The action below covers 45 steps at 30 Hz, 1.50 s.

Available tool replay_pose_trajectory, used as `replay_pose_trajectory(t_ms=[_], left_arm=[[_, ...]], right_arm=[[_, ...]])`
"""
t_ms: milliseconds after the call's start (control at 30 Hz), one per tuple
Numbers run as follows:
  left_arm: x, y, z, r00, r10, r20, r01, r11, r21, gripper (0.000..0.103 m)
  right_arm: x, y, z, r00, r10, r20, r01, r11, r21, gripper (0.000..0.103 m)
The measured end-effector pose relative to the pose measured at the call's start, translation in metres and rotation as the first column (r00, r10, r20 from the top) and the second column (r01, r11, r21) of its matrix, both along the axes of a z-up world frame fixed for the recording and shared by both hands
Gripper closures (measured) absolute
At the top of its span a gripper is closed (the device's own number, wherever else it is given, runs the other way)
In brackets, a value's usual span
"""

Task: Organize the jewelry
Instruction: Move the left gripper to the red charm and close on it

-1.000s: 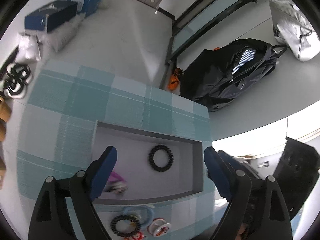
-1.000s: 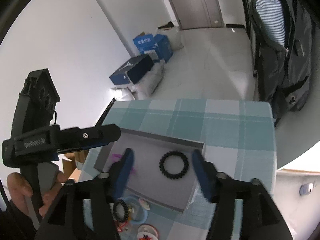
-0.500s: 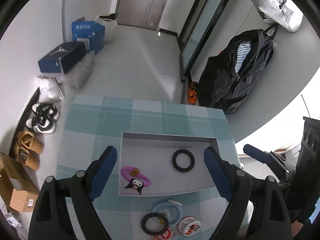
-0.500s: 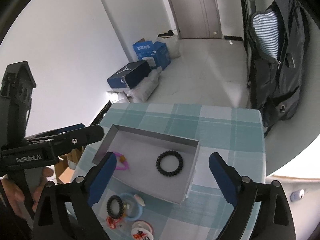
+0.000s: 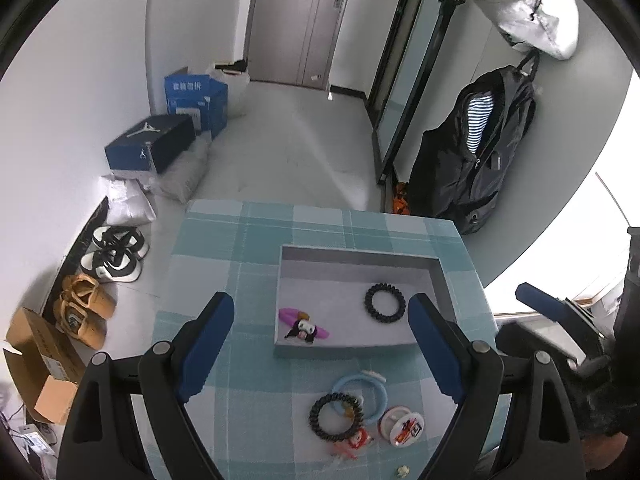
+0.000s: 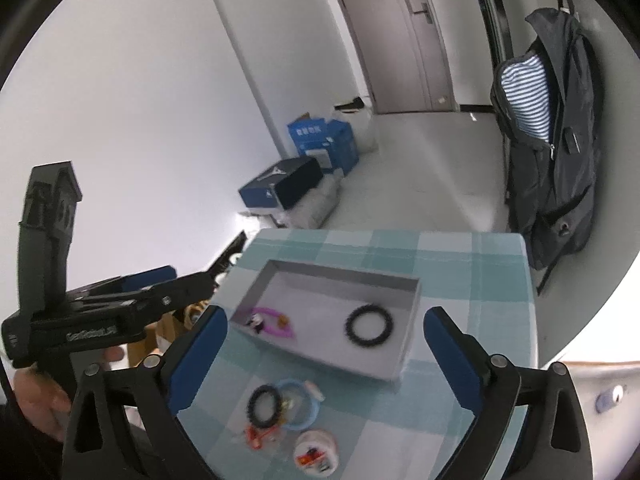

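A grey tray [image 5: 352, 256] [image 6: 344, 272] sits on the teal checked table. It holds a black coil band [image 5: 385, 303] [image 6: 369, 326] and a pink band with a cartoon charm [image 5: 303, 326] [image 6: 272, 322]. In front of the tray lie a pale blue ring [image 5: 360, 396] [image 6: 298, 404], a second black coil band [image 5: 336, 416] [image 6: 264, 402] and a white round badge [image 5: 401, 426] [image 6: 314, 450]. My left gripper [image 5: 320, 304] hovers open above the tray's near edge and holds nothing. My right gripper [image 6: 326, 316] is held back over the loose pieces. Its jaws are opening with nothing between them.
The table [image 5: 320, 224] ends just beyond the tray and at the right. A black backpack [image 5: 476, 160] leans on the wall to the right. On the floor to the left are shoes [image 5: 112, 256] and boxes [image 5: 152, 148]. A hand [image 6: 36, 396] holds the left gripper.
Both grippers have drawn back and upward from the tray. The right jaws have spread wider. The pink band, earlier blurred beside my left finger, now lies still in the tray.
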<state>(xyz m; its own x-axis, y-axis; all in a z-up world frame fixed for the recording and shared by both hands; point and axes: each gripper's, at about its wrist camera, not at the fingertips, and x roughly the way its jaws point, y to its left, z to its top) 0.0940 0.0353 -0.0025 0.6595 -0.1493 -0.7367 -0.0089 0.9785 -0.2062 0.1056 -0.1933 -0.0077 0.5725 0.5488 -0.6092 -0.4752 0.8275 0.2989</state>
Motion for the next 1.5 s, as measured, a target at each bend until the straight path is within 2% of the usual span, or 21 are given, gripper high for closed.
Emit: replay_pose_trajectory(t_ms=[167, 333, 500, 733, 867, 967, 1033, 1100, 1200, 1300, 1367, 1500], left_arm=[[-0.028, 0.002, -0.017, 0.999, 0.032, -0.043, -0.034, 0.999, -0.035, 0.017], [-0.055, 0.003, -0.043, 0.992, 0.064, -0.112, -0.068, 0.997, -0.037, 0.017], [-0.064, -0.001, -0.057, 0.988, 0.027, -0.154, -0.027, 1.000, 0.001, 0.017], [-0.070, 0.005, -0.071, 0.981, 0.025, -0.193, -0.026, 1.000, -0.004, 0.017], [-0.071, 0.006, -0.076, 0.978, 0.027, -0.205, -0.026, 1.000, 0.008, 0.017], [-0.073, 0.008, -0.077, 0.976, 0.021, -0.215, -0.026, 1.000, -0.017, 0.017], [-0.073, 0.007, -0.076, 0.976, 0.029, -0.215, -0.029, 1.000, 0.006, 0.017], [-0.072, 0.007, -0.077, 0.975, 0.025, -0.220, -0.025, 1.000, 0.004, 0.017], [-0.070, 0.009, -0.080, 0.972, 0.029, -0.234, -0.029, 1.000, 0.001, 0.017], [-0.069, 0.013, -0.081, 0.969, 0.036, -0.243, -0.040, 0.999, -0.010, 0.017], [-0.070, 0.014, -0.081, 0.969, 0.041, -0.243, -0.044, 0.999, -0.008, 0.017], [-0.067, 0.014, -0.084, 0.964, 0.042, -0.262, -0.043, 0.999, 0.002, 0.017]], right_arm=[[-0.036, 0.003, -0.016, 0.999, 0.030, -0.018, -0.030, 0.999, -0.024, 0.003], [-0.060, 0.011, -0.046, 0.990, 0.078, -0.115, -0.088, 0.993, -0.083, 0.003], [-0.080, 0.020, -0.074, 0.978, 0.111, -0.177, -0.137, 0.980, -0.144, 0.003], [-0.088, 0.025, -0.106, 0.957, 0.144, -0.251, -0.188, 0.969, -0.161, 0.005], [-0.093, 0.031, -0.111, 0.960, 0.156, -0.231, -0.202, 0.960, -0.193, 0.018], [-0.095, 0.037, -0.112, 0.960, 0.161, -0.230, -0.212, 0.953, -0.217, 0.021], [-0.096, 0.040, -0.113, 0.958, 0.169, -0.231, -0.220, 0.952, -0.214, 0.026], [-0.098, 0.044, -0.114, 0.960, 0.170, -0.223, -0.223, 0.945, -0.238, 0.037], [-0.094, 0.045, -0.117, 0.958, 0.166, -0.232, -0.225, 0.939, -0.258, 0.048], [-0.093, 0.044, -0.119, 0.961, 0.151, -0.231, -0.213, 0.937, -0.278, 0.058], [-0.094, 0.045, -0.119, 0.963, 0.149, -0.226, -0.213, 0.932, -0.294, 0.060], [-0.098, 0.048, -0.120, 0.969, 0.141, -0.201, -0.204, 0.917, -0.343, 0.078]])
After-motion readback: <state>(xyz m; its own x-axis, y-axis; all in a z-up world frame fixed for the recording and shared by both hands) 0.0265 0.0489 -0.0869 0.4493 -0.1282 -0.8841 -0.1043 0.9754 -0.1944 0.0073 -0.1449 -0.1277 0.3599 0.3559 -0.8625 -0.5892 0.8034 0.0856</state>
